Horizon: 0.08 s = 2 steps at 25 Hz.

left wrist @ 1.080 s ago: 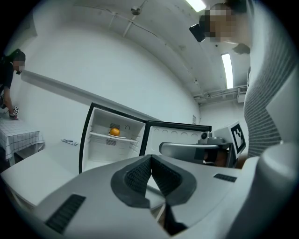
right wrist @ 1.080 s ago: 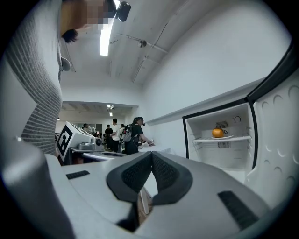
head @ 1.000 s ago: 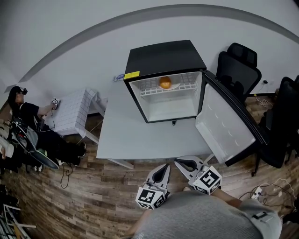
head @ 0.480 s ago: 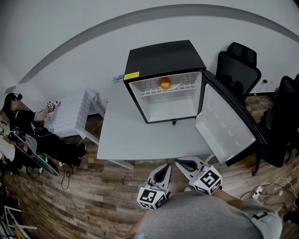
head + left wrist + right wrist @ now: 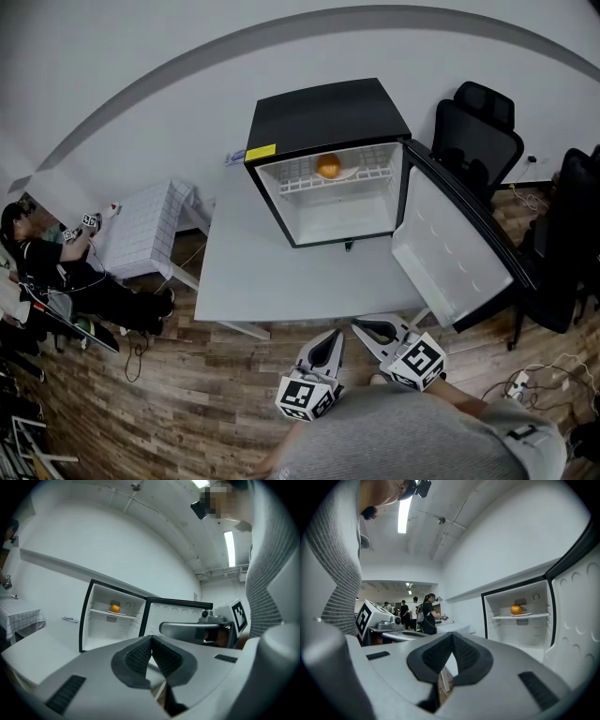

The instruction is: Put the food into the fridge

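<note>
Orange rests on upper shelf of open fridge, well ahead of left gripper and right gripper, both with jaws together, empty.

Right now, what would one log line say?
orange: in fridge | door: open | left gripper: shut, empty | right gripper: shut, empty

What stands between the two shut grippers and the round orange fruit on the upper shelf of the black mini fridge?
Nothing visible does. The white fridge door is swung open, the white table in front is bare, and the orange fruit faces the left gripper and right gripper.
</note>
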Available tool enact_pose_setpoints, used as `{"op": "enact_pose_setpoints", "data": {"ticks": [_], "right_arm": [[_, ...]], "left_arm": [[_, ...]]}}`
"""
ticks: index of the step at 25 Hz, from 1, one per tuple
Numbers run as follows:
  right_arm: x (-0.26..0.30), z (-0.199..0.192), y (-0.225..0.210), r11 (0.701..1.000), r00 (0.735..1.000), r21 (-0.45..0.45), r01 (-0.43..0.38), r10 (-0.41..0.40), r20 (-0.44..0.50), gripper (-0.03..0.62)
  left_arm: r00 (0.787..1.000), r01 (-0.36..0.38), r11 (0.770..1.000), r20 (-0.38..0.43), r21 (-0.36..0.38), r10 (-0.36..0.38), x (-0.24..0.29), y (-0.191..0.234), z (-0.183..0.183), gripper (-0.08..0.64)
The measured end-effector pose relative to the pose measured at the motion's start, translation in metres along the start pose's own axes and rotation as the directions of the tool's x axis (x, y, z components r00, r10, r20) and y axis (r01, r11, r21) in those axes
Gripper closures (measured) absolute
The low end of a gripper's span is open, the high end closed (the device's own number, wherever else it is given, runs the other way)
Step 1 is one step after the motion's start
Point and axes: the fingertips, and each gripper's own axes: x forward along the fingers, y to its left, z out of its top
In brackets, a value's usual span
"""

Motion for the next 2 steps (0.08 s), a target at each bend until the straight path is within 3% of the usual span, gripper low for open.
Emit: {"op": "enact_pose_setpoints", "data": {"ticks": [2], "right_arm": [[-0.0006,-0.0005,-0.0014,1.0,1.0,-0.003,0.0,0.0,-0.003,0.58]], "left_arm": [[1.0,0.0,1.0,-0.002,-0.001,0.0,0.0011,-0.0004,-0.0005,0.549]]}}
